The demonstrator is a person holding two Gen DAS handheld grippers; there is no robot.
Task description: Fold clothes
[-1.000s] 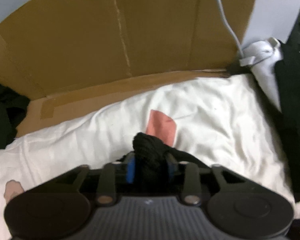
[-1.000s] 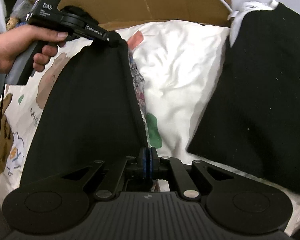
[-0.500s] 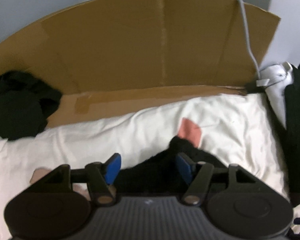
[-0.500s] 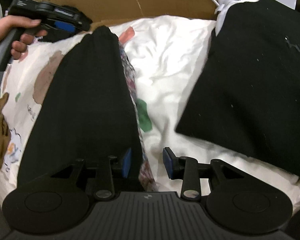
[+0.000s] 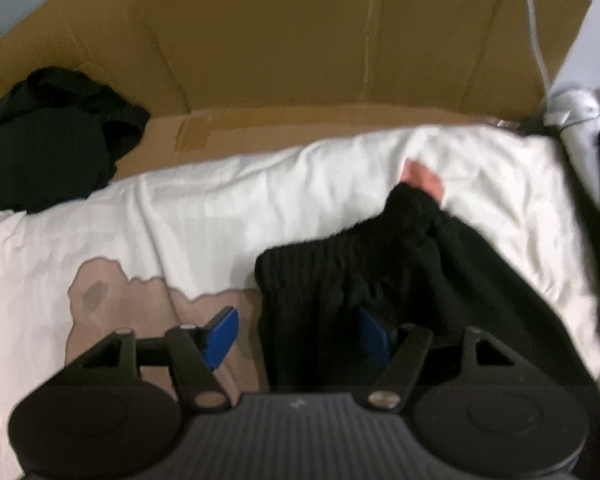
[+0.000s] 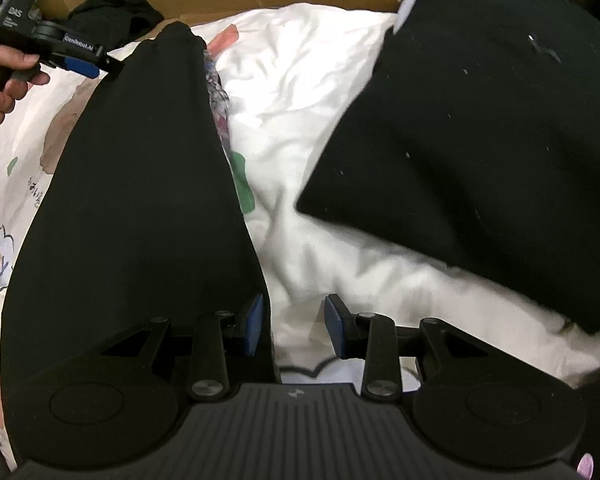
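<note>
Black folded garment lies on the white printed sheet, both the left gripper and right gripper spread empty; only the right view shows a second black garment at 2 o'clock.

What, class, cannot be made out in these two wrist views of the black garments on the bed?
- Left wrist view: motion blur hides the folded black garment's weave.
- Right wrist view: the right gripper body covers that garment's near edge.
- Right wrist view: the second black garment is cut off by the frame edge.
</note>
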